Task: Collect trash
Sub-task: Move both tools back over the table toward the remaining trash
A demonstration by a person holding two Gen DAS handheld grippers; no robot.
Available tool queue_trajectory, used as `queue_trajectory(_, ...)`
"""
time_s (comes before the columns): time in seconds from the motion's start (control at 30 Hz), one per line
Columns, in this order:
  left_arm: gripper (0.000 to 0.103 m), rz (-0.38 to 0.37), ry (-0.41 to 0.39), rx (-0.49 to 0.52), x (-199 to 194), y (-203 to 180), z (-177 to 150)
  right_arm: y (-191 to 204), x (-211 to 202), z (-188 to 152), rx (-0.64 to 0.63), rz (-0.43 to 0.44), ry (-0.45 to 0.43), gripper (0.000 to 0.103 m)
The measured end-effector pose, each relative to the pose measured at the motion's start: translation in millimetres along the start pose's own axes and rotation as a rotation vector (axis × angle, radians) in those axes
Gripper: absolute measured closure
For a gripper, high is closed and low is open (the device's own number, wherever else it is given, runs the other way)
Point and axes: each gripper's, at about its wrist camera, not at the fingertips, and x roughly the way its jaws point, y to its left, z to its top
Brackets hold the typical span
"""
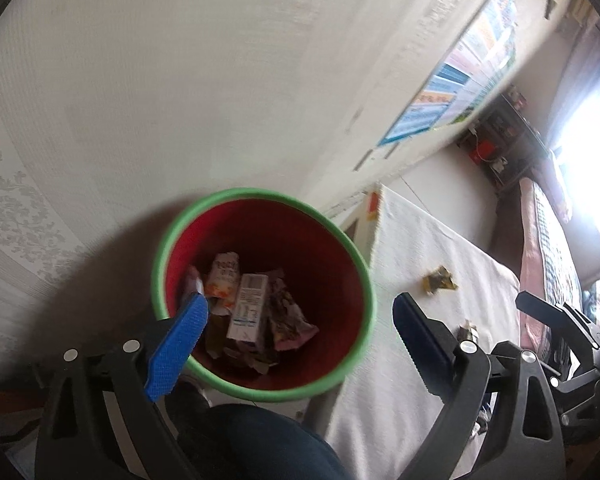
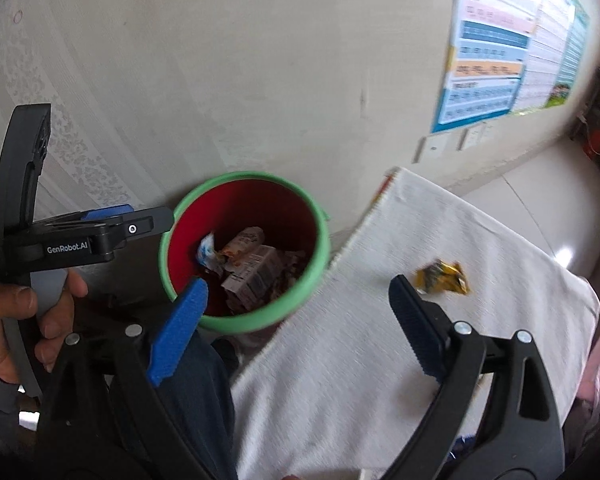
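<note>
A red bin (image 1: 300, 232) with a green rim stands on the floor by the wall, holding several wrappers and a small white carton (image 1: 248, 308). My left gripper (image 1: 298, 300) hangs open over the bin's mouth with nothing between its blue pads. My right gripper (image 2: 298, 282) is open too and empty, over the bin's (image 2: 244, 208) right rim and the edge of the white cloth. A crumpled yellow wrapper (image 2: 442, 278) lies on that cloth, just past the right finger; the left wrist view shows it too (image 1: 440, 280). A smaller scrap (image 1: 470, 330) lies nearer.
The white cloth (image 2: 420, 220) covers a low table right of the bin. A hand (image 2: 8, 312) holds the left gripper's handle at the left. A dark trouser leg (image 1: 260, 440) is below the bin. A poster (image 2: 492, 48) hangs on the wall; shelves (image 1: 500, 140) stand far right.
</note>
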Motion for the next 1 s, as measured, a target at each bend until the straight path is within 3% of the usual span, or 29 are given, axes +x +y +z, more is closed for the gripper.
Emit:
queue_trajectory(0.53,0.013,-0.084,0.041,0.203,19,-128,-29,-114,-47,-93,0.231,-0.150,0.015,0.012)
queue_trajectory(0.73,0.013,-0.118,0.064,0.292,30,-180,-31,-152,-46,-119,0.321,-0.175,0.044,0.011)
queue_trajectory(1.0,0.013,-0.097,0.092,0.377,55,-213,-21,-171,-23,-129,0.375,-0.165,0.096,0.011)
